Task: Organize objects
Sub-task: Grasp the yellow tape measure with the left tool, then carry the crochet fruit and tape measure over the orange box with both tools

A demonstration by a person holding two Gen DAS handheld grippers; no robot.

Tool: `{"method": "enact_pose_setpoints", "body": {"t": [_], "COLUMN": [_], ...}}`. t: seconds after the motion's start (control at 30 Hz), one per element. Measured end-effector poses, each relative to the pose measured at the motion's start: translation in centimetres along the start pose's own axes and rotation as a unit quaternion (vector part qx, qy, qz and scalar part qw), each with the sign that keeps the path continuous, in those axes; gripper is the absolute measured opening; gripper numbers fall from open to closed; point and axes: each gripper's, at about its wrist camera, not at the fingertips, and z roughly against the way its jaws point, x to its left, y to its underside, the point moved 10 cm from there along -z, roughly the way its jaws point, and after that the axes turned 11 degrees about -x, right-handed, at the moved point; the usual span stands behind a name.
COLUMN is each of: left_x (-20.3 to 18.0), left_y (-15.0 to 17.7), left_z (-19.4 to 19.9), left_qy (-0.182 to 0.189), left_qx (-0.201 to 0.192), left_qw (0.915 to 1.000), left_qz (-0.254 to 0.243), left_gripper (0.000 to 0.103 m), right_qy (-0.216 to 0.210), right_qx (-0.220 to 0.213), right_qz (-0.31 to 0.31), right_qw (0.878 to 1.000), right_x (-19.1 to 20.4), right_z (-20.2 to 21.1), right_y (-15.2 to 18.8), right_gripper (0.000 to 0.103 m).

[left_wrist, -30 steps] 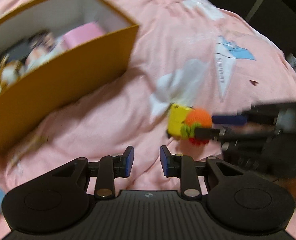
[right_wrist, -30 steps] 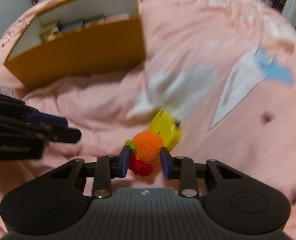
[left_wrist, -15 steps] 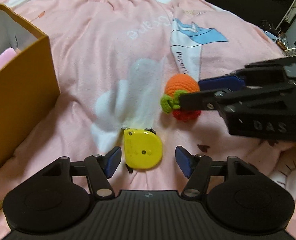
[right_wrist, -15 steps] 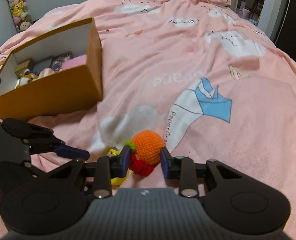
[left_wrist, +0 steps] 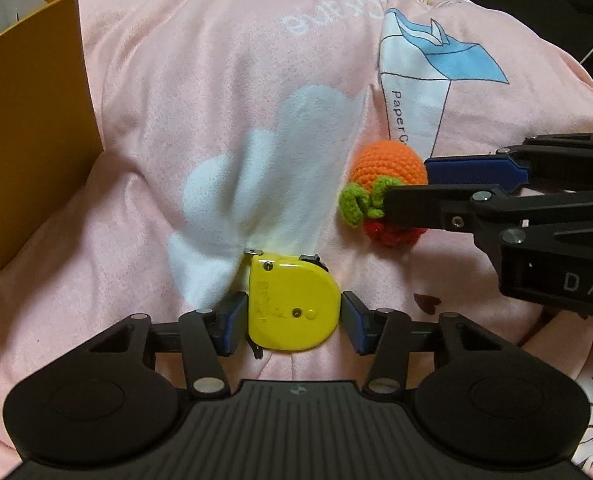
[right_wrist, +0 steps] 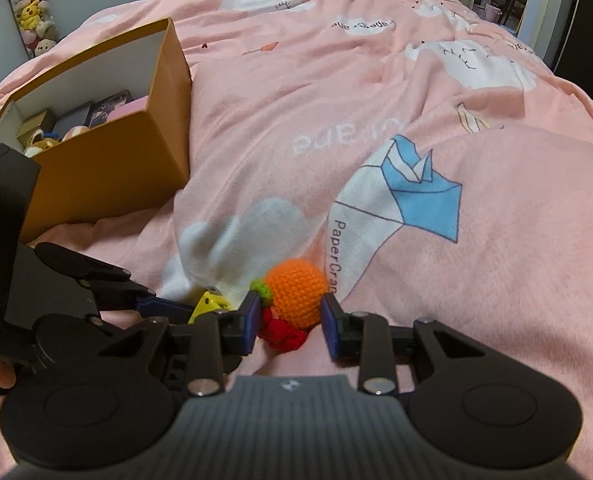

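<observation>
Bedspread (right_wrist: 476, 280), pink with cloud and paper-crane prints, carries everything; an open brown box (right_wrist: 108, 176) holding small items sits at its left; the yellow tape measure (left_wrist: 292, 308) lies flat on the bedspread between the left tongs (left_wrist: 292, 322), whose pads touch or nearly touch its sides; just to its right, the right tongs (right_wrist: 290, 322) pinch the orange crocheted toy (right_wrist: 296, 298), which rests against the bedspread.
</observation>
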Motion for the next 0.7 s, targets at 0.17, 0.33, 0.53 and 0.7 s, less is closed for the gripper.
{"method": "enact_pose_setpoints", "body": {"t": [0.17,0.33,0.53,0.7], "left_x": [0.0,0.5,1.3,3.6], "left_y": [0.2,-0.1,-0.4,-1.5], "left_z": [1.0,3.6,7.7,11.5], "left_qy": [-0.002,-0.011,-0.035,-0.062], "left_qx": [-0.011,-0.038,-0.076,-0.094], "left_qw": [0.9999,0.9989,0.9958,0.9923], "left_qz": [0.010,0.026,0.037,0.051], "left_gripper": [0.057,0.057,0.057,0.057], "right_qy": [0.001,-0.002,-0.019,-0.038], "right_qx": [-0.001,-0.006,-0.025,-0.047], "right_qz": [0.001,0.007,0.022,0.034], "right_qw": [1.000,1.000,0.999,0.998], "right_x": [0.0,0.3,1.6,3.1], "right_z": [0.0,0.4,2.0,3.4], "right_y": [0.0,-0.2,-1.3,-3.1], "right_gripper": [0.034,0.034,0.034,0.034]}}
